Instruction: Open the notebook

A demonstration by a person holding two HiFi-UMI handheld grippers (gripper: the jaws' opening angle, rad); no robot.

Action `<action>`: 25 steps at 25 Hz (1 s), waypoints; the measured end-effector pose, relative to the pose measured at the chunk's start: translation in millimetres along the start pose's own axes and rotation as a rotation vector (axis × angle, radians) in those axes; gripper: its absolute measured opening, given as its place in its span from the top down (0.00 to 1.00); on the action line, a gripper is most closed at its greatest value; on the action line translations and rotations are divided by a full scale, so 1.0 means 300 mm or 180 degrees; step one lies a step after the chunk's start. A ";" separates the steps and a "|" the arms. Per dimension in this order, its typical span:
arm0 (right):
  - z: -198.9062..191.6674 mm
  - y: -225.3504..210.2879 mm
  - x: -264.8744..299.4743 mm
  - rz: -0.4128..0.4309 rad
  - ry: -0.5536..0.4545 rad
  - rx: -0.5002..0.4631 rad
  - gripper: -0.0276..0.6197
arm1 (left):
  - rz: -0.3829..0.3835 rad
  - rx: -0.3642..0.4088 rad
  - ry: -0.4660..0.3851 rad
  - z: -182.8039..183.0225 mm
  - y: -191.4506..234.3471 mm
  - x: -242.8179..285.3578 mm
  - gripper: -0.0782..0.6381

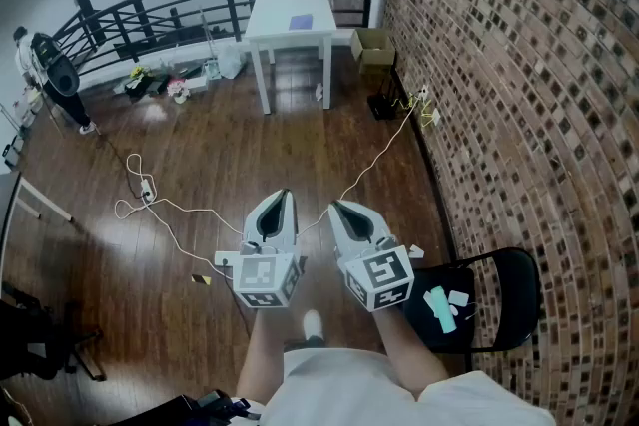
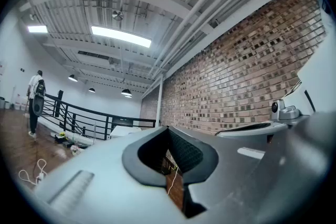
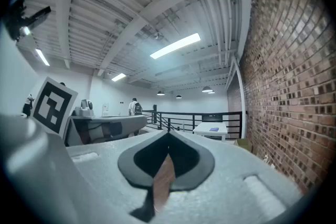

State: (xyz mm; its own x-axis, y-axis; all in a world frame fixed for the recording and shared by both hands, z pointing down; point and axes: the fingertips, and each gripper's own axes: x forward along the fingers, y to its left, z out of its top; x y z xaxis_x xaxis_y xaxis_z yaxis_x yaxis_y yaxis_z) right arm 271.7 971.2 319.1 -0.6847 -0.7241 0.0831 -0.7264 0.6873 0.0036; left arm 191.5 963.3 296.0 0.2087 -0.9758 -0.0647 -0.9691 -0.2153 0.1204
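Observation:
A small purple notebook (image 1: 301, 21) lies closed on a white table (image 1: 272, 27) far ahead by the railing. The right gripper view shows the notebook (image 3: 214, 129) as a small patch on the table (image 3: 203, 129). Both grippers are held side by side at waist height, far short of the table and pointing level toward it. My left gripper (image 1: 284, 196) is shut with nothing between its jaws, and its closed tip (image 2: 168, 128) shows in the left gripper view. My right gripper (image 1: 336, 206) is also shut and empty, and its tip (image 3: 168, 134) aims just left of the table.
A brick wall (image 1: 519, 65) runs along the right. A black chair (image 1: 494, 294) with small items on its seat stands at my right. Cables and a power strip (image 1: 147, 194) lie on the wood floor. A cardboard box (image 1: 371, 45) sits beside the table. A person (image 1: 55, 80) stands by the railing (image 1: 190, 0).

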 end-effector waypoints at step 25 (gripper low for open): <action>0.008 -0.648 0.844 0.0175 0.0015 0.0351 0.97 | -0.0132 0.0055 0.0155 -0.095 0.305 0.994 0.87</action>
State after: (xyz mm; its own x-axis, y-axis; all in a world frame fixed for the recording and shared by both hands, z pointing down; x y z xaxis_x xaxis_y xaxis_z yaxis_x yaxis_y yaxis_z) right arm 239.3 654.2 336.9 -0.7236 -0.6850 0.0848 -0.6901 0.7152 -0.1106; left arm 168.7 651.5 316.1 0.2546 -0.9668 -0.0209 -0.9615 -0.2554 0.1014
